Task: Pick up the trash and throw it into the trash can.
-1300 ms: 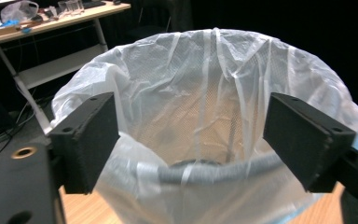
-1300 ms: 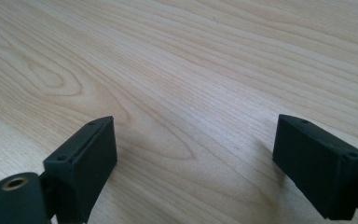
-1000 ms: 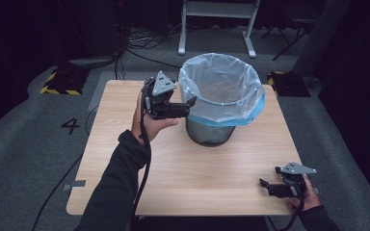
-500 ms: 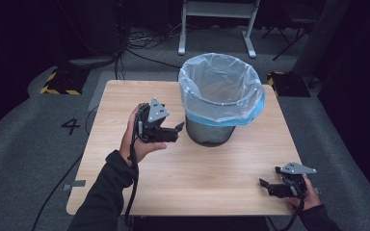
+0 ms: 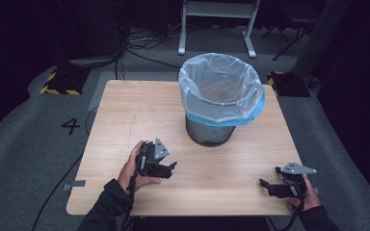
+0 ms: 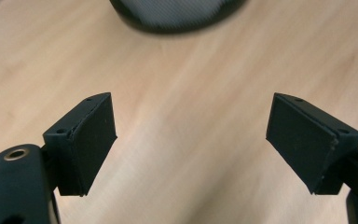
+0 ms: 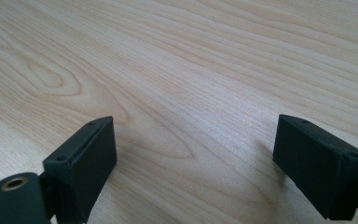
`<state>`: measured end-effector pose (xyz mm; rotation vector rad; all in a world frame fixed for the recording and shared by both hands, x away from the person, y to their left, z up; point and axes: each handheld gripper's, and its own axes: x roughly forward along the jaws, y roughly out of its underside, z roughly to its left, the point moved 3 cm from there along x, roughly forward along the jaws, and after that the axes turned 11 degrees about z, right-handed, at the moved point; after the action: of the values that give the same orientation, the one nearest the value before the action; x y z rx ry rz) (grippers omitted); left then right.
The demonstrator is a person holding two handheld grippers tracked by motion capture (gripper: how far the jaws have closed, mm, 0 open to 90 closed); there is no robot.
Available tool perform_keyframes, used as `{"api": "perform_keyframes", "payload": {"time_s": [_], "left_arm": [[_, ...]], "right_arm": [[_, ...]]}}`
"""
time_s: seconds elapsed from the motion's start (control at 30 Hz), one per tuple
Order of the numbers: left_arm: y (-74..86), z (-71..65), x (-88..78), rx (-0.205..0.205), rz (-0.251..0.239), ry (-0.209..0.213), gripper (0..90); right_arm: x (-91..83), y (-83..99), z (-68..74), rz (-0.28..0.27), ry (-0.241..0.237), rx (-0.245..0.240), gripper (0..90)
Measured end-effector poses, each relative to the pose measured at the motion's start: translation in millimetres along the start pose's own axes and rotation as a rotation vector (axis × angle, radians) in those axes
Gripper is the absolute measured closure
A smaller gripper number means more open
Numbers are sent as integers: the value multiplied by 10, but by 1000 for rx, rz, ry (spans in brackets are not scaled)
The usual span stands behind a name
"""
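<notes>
We note the mesh waste bin (image 5: 211, 132) with its clear liner (image 5: 220, 86) standing upright toward the far side of the desk (image 5: 125, 110), with bare wood between it and both hands. The left hand-held gripper (image 5: 171, 167) sits near the bin's base with jaws spread wide and nothing between them; the right hand-held gripper (image 5: 266, 186), well apart at the near corner, is likewise released. On the grey floor left of the desk we read a "4" (image 5: 71, 126), and a yellow-black striped block (image 5: 60, 82) lies beyond.
</notes>
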<state>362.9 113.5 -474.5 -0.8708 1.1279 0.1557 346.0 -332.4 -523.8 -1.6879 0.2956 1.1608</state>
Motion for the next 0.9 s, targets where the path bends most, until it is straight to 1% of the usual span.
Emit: {"api": "perform_keyframes", "payload": {"time_s": [0.03,0.07,0.1,0.13,0.17,0.2,0.23,0.27,0.3,0.33,0.37,0.4,0.43,0.47,0.5,0.53,0.6,0.63,0.67,0.7,0.9], "left_arm": [[98,-17,30,12,28,-9,160],[191,-29,58,1,23,-9,162],[258,-24,86,1,39,-19,162],[258,-24,86,1,39,-19,164],[309,-23,100,-10,55,-22,164],[355,-14,119,-23,50,-16,163],[423,1,134,-48,59,0,163],[456,12,138,-59,72,-1,163],[456,12,138,-59,72,-1,163],[513,19,154,-81,67,19,163],[513,19,154,-81,67,19,162],[560,32,163,-94,60,19,159],[560,32,163,-94,60,19,161],[585,38,162,-110,58,41,160],[599,40,156,-120,60,47,160],[642,54,155,-141,43,62,160],[696,71,151,-172,33,92,157],[722,87,147,-174,20,85,152],[741,94,139,-178,17,83,152],[753,96,133,-179,19,89,153],[777,106,124,-183,14,85,153]], "right_arm": [[0,0,0,0,0,0,131],[1,-1,-1,0,-1,-1,131],[2,-2,-2,1,-2,-3,131],[2,-2,-2,1,-2,-3,131],[2,-3,-3,1,-2,-4,131],[3,-4,-3,1,-1,-4,131],[4,-4,-3,1,-2,-5,131],[4,-5,-3,1,-2,-5,131],[4,-5,-3,1,-2,-5,131],[6,-5,-9,0,-1,-11,131],[6,-6,-10,1,0,-12,131],[6,-6,-10,1,-1,-12,131],[6,-6,-10,1,-1,-12,131],[6,-6,-10,0,-1,-12,131],[6,-6,-9,0,-1,-12,131],[6,-5,-9,0,-1,-11,131],[6,-5,-9,0,0,-11,131],[6,-5,-9,0,0,-11,131],[6,-5,-9,0,0,-12,131],[6,-5,-9,0,-1,-11,131],[5,-4,-5,-1,0,-8,132]]}}
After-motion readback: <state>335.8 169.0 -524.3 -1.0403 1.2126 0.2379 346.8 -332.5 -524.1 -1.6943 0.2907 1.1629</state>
